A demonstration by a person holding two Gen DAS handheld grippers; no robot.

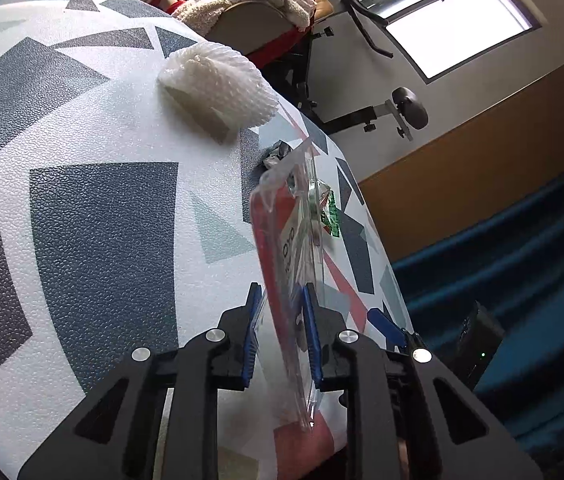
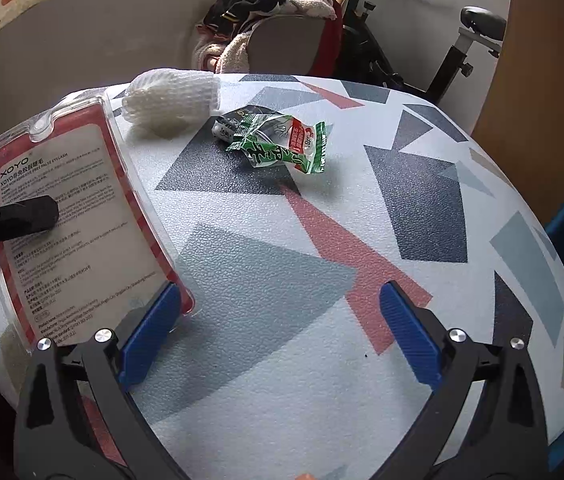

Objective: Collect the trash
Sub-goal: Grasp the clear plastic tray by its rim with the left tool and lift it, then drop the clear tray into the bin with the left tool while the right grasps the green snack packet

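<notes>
My left gripper (image 1: 282, 304) is shut on a clear plastic blister pack with a red card (image 1: 286, 240), held edge-on above the table. The same pack (image 2: 77, 216) shows flat at the left in the right wrist view, with a left finger (image 2: 29, 212) on it. My right gripper (image 2: 282, 320) is open and empty over the patterned table (image 2: 402, 208). A green and red snack wrapper (image 2: 282, 144) lies ahead of it, with a small crumpled silver wrapper (image 2: 221, 124) beside it. A white foam net sleeve (image 2: 169, 98) lies at the far left; it also shows in the left wrist view (image 1: 217, 84).
The table edge (image 1: 378, 232) drops to a blue floor covering on the right. A chair piled with clothes (image 2: 282, 12) and an exercise bike (image 2: 470, 32) stand behind the table. A small black device (image 1: 482, 344) sits on the floor.
</notes>
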